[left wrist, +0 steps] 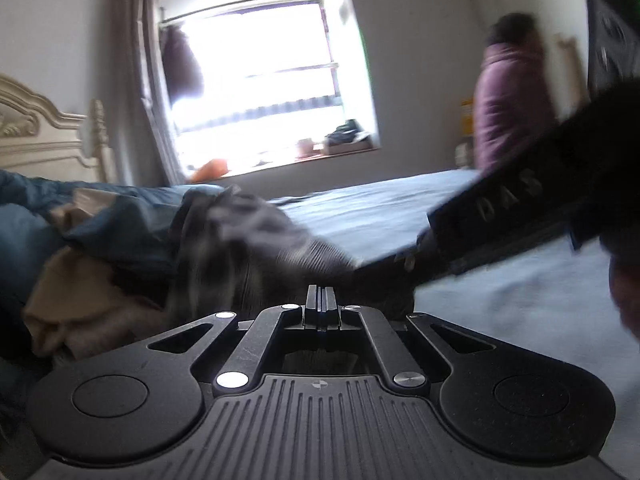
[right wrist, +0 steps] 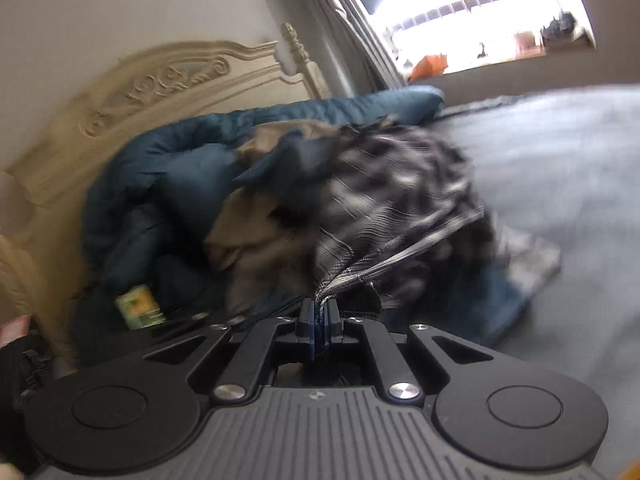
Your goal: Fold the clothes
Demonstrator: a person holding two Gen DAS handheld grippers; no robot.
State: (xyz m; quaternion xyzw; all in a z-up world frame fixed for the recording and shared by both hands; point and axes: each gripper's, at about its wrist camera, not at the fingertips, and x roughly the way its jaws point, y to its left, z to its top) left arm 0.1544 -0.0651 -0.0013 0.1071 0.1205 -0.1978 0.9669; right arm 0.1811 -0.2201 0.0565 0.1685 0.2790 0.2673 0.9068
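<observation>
Right tongs (right wrist: pixel 319 312) clenched on edge of grey-black plaid fabric garment (right wrist: pixel 400 184) atop clothes pile near headboard, left tongs (left wrist: pixel 320 300) pressed together, apparently gripping it too; lift clear, spread flat on blue-grey bed (right wrist: pixel 560 152).

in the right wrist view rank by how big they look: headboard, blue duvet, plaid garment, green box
1. headboard and blue duvet: alike, not ranked apart
2. plaid garment, nearer the camera, so unsure
3. green box, clearly smallest
</observation>
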